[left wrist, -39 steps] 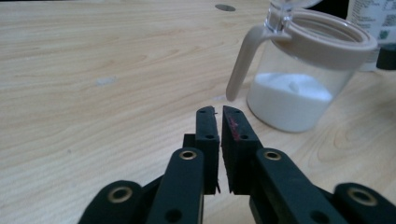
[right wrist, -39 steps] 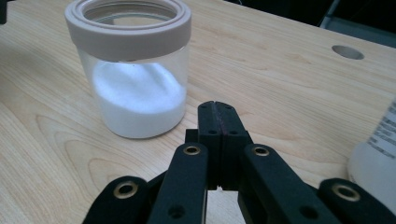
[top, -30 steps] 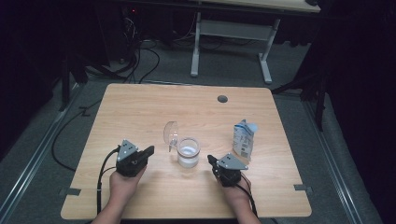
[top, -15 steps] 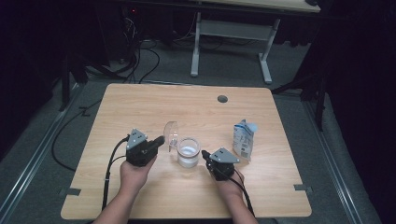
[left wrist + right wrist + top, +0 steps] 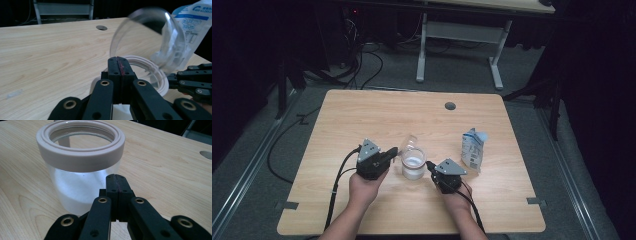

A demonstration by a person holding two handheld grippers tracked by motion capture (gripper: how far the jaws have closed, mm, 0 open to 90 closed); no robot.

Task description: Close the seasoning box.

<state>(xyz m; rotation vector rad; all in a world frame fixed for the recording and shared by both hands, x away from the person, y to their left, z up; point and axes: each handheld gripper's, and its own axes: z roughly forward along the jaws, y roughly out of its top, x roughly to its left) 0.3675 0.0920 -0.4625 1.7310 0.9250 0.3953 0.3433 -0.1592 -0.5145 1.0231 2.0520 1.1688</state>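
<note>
Obs.: Clear jar (image 5: 413,166) with a thick white rim stands upright on the wooden table (image 5: 362,115), lower centre of the high view, between the two grippers. Its hinged dome lid (image 5: 410,142) is swung open and stands up from the jar's far rim, tilted toward the upper left of that frame. White powder lies in the bottom of the jar.

Left gripper (image 5: 393,151): jaws clenched flat together, nothing between them. Tips sit just left of the jar rim, pointing right and slightly up-frame. In the left gripper view the closed tips (image 5: 120,65) sit just before the white rim, with the lid (image 5: 147,37) rising above and to the upper right.

Right gripper (image 5: 429,164): jaws likewise pressed together, empty. Tips point left at the jar's right wall; in the right gripper view they (image 5: 116,181) sit low against the glass (image 5: 80,165), contact not certain.

Milk carton (image 5: 473,149) stands apart, right of the jar.

Key relation: the lid's hinge is on the far side, its free edge up and leaning left. The left gripper is nearer that edge. Judgement: a push by closed left tips would swing the lid down; the right gripper is placed to brace the jar.
</note>
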